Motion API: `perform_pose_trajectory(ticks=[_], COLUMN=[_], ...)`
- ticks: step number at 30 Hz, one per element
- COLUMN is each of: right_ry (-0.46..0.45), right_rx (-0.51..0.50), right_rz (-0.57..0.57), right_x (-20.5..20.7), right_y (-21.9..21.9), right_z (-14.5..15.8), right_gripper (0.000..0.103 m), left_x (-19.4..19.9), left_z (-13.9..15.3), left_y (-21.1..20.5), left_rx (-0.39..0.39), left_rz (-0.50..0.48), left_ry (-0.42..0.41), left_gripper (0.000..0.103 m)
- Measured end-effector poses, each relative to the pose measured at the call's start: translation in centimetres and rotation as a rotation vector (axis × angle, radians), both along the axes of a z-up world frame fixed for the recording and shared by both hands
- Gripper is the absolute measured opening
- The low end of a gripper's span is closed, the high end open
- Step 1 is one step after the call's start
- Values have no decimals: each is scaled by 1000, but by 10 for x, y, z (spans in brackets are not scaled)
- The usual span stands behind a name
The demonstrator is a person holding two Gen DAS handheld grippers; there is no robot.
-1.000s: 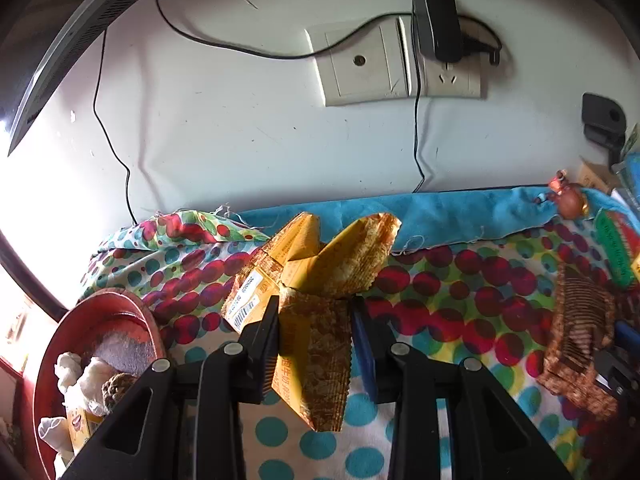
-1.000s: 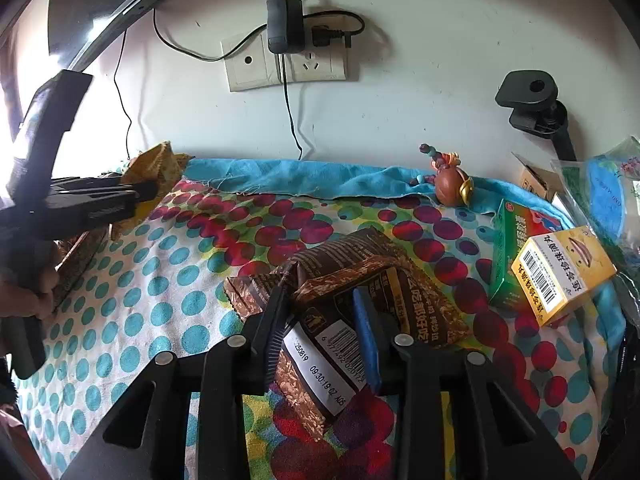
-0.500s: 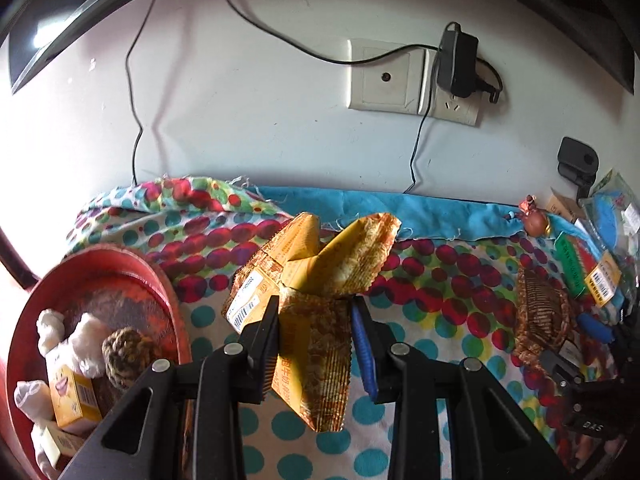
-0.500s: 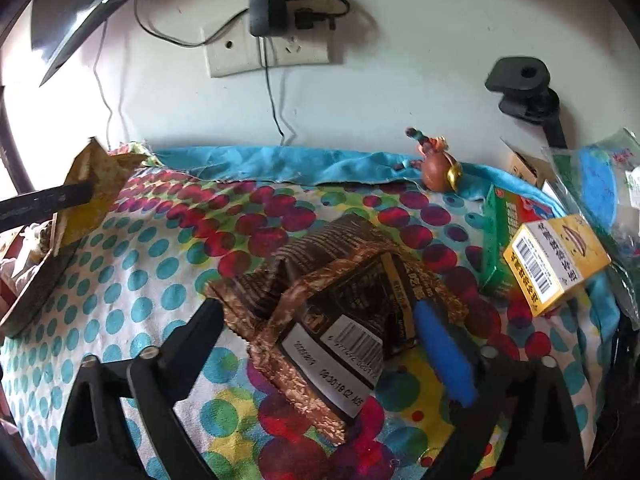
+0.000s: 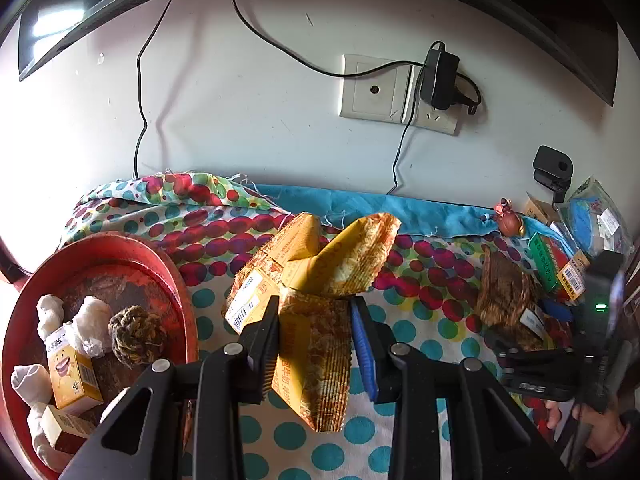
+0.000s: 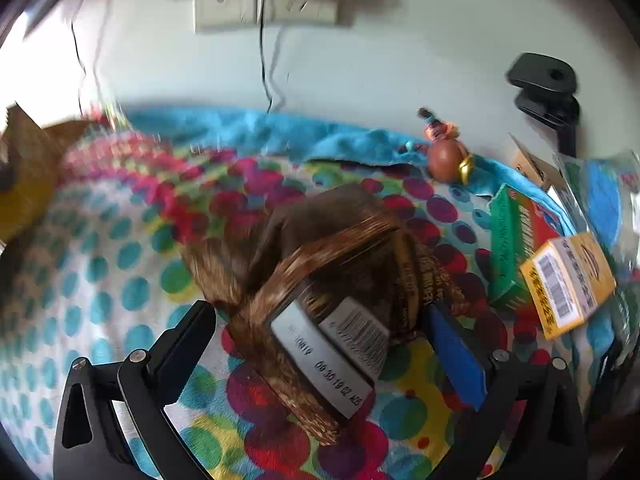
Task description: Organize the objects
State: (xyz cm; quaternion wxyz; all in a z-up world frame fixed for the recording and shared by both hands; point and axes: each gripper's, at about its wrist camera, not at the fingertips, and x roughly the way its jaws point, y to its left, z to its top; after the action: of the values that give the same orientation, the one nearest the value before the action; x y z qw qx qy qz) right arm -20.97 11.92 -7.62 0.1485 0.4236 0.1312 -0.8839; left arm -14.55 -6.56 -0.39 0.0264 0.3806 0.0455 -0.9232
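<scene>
Right now the left gripper [image 5: 314, 344] is clamped on a yellow snack packet [image 5: 316, 300], held off the dotted cloth [image 5: 416, 288] just beside the red tray [image 5: 176, 280] at the cloth's left edge. That tray holds small yellow cartons [image 5: 70, 372] and white wrapped pieces [image 5: 94, 326]. Over by the right edge, the right gripper [image 6: 320, 344] has just been opening; its jaws stand wide, clear of the brown snack packet [image 6: 328, 280] that lies on the cloth between them. A green box [image 6: 510, 240] and a yellow box [image 6: 568, 284] lie near the right edge.
</scene>
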Motion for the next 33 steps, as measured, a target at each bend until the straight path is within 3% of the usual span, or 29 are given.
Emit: perform_pose_trajectory(ticks=[10,12,16,17,19,22,33], right_ry=[233,247,284,300,325,329,342], right_rx=[304,307,350,362,397,382,223], right_rz=[86,106,134,145,160,158,201], right_x=[-2,-3,3,6,12,13,45], right_y=[-37,-40,-50,-53,-59,-58,-54], right_z=[3,3,1,1,-1,2,19], right_gripper=[101,86,71,60,56,48,47], left_x=[4,4,2,1,1,2,8], left_z=[-2,-1,-1,-1,-2,-3,-6], left_y=[-3,-2,-2,-2,-2,-3,-6], left_rx=[1,-2,7,3,6,-3,-8], left_rz=[-12,-17,-23,-19,-19,-8,6], left_ry=[5,10,6,4,2,-1,-13], left_gripper=[34,34,34,34,34,34,34])
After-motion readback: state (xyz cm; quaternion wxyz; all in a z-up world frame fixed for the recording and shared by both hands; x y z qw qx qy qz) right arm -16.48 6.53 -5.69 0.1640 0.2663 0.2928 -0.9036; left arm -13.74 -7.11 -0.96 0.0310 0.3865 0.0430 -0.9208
